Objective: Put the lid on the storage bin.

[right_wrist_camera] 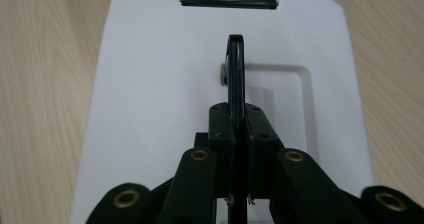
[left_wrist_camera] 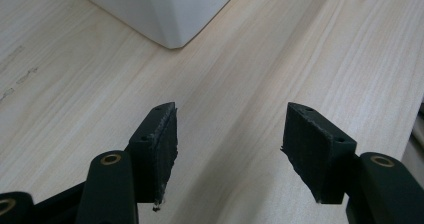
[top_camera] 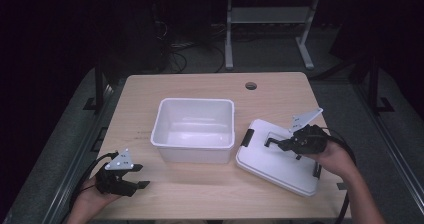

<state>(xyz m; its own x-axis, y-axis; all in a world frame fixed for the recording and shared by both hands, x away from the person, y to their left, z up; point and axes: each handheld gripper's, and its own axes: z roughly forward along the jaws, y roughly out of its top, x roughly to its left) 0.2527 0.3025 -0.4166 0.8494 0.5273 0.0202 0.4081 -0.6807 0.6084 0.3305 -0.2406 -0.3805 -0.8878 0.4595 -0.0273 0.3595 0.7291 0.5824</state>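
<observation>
Two grippers are in play: the lid (top_camera: 280,161), lying near the table's (top_camera: 200,194) right front corner beside the open box (top_camera: 194,129), is gripped by its raised handle (right_wrist_camera: 235,74) in the right gripper (right_wrist_camera: 236,116), held level. Lifting it over the box seems next. The left gripper (left_wrist_camera: 227,144) rests near the left front corner, jaws apart, empty.

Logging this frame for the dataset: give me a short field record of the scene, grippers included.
surface: wooden table
bin: white, open, lidless, mid-table
lid: white, flat on the table right of the bin, black latch at its end
right gripper: shut on the lid's black handle, which stands up between its pads
left gripper: open, nothing between its pads, near the bin's corner
</observation>
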